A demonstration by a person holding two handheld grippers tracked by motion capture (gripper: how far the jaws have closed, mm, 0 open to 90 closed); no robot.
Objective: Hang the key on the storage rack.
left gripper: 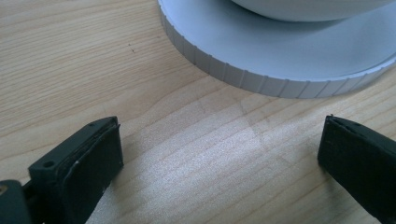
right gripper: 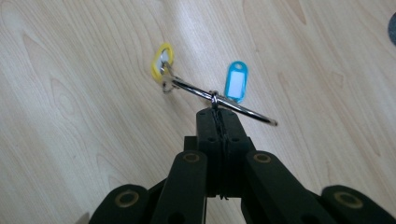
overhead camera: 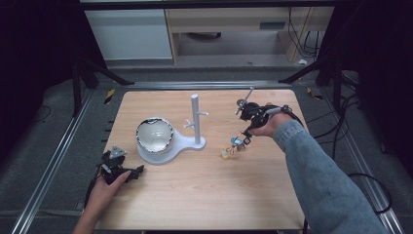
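The right gripper (right gripper: 218,114) has its 2 black jaws pressed together on a metal key ring (right gripper: 219,100), pinching it where a small split loop sits on the wire. From that ring hang 2 plastic key tags: a blue tag (right gripper: 236,80) just beyond the jaw tips and a yellow tag (right gripper: 161,60) farther along the ring, toward the left of the right gripper view. In the high view the right gripper (overhead camera: 242,139) is held above the right half of the wooden table (overhead camera: 204,195), angled down, with the blue tag (overhead camera: 237,142) at the jaw tips and the yellow tag (overhead camera: 224,153) lowest, at or just above the tabletop; contact cannot be told. The right hand (overhead camera: 269,123) grips the tool, a denim sleeve (overhead camera: 316,175) running back to the bottom edge.

The left gripper (left gripper: 219,154) has its 2 jaws spread wide with only bare wood between them, low over the table. Just beyond them lies the ribbed round edge of a white stand base (left gripper: 261,81). In the high view the left gripper (overhead camera: 119,168) sits near the table's left edge, held by the left hand (overhead camera: 104,187). The white stand (overhead camera: 182,141) carries a shiny bowl (overhead camera: 154,135) on its round base and an upright post with short pegs (overhead camera: 196,117).
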